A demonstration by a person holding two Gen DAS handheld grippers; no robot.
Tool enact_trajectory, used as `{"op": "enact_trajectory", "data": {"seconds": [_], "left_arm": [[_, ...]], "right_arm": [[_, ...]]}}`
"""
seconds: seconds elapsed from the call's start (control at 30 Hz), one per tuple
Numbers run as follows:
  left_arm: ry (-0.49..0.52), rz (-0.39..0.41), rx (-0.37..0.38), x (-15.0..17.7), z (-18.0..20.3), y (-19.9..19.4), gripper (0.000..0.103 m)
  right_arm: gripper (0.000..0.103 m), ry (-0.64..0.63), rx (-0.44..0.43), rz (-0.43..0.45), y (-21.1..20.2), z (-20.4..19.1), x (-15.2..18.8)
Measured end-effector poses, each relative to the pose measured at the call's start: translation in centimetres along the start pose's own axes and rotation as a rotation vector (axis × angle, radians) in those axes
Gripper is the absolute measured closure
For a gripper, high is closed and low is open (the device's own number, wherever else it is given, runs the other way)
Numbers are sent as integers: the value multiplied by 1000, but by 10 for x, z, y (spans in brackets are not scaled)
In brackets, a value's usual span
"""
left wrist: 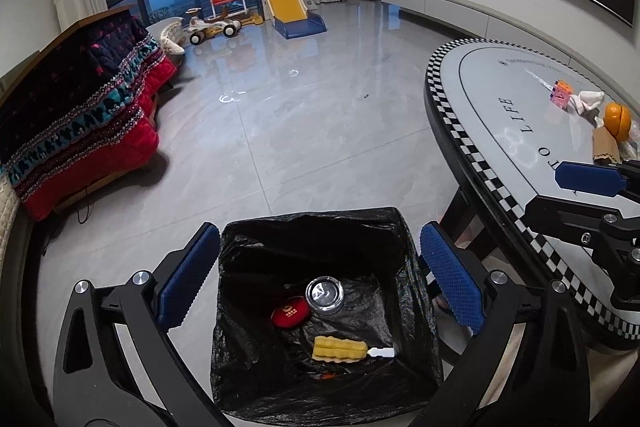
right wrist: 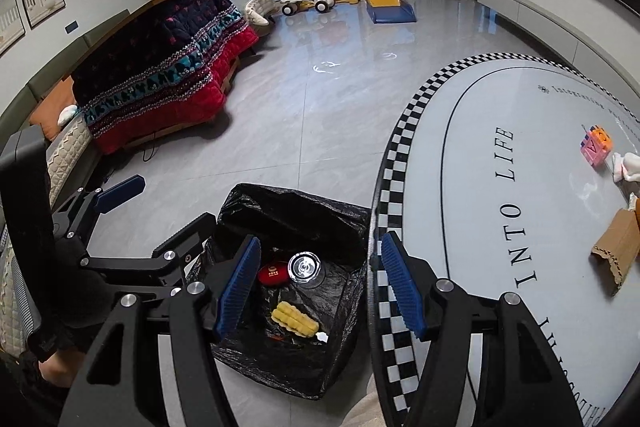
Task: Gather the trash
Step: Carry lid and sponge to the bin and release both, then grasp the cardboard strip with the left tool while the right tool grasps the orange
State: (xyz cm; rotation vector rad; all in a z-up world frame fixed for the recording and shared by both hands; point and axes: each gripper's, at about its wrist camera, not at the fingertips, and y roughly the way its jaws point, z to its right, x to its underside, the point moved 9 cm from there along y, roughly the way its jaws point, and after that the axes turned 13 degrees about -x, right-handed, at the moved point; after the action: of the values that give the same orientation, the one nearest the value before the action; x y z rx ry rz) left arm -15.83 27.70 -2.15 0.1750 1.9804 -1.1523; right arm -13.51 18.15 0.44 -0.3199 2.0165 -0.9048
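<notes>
On the left side of the room a sofa (left wrist: 72, 115) stands under a red and dark patterned blanket (right wrist: 168, 67), and behind it, by the window, there are a toy car (left wrist: 212, 27) and a yellow slide (left wrist: 288, 3). The left tongs (left wrist: 316, 279) hang above the trash bin (left wrist: 420, 267), which has a black bag inside and stands on the floor just beside the worktop (right wrist: 472, 187); their blue pads are wide apart and hold nothing. In the bin lie a red round thing (left wrist: 291, 311), a clear glass dish (left wrist: 325, 294) and a yellow brush with a white handle (left wrist: 340, 349). The right tongs (right wrist: 318, 291) are also wide and empty, over the near edge of the bin and the checkered border of the worktop. Farther right, on the worktop, more things lie: a pink and orange cube (right wrist: 596, 145), a white crumpled piece (right wrist: 628, 165), a piece of brown cardboard (right wrist: 618, 251) and an orange round object (left wrist: 617, 119) just beside the cardboard.
</notes>
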Motion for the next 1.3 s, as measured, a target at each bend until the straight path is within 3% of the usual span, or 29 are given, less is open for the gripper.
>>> {"op": "enact_trajectory", "data": {"seconds": [0.37, 0.93, 1.3], "left_arm": [[109, 28, 141, -29, 95, -9, 6], [338, 79, 357, -59, 271, -35, 6], [457, 63, 489, -57, 349, -54, 6]], "right_arm": [[39, 100, 107, 82, -47, 76, 6], [39, 337, 345, 229, -148, 249, 23], [39, 424, 408, 186, -154, 322, 33]]}}
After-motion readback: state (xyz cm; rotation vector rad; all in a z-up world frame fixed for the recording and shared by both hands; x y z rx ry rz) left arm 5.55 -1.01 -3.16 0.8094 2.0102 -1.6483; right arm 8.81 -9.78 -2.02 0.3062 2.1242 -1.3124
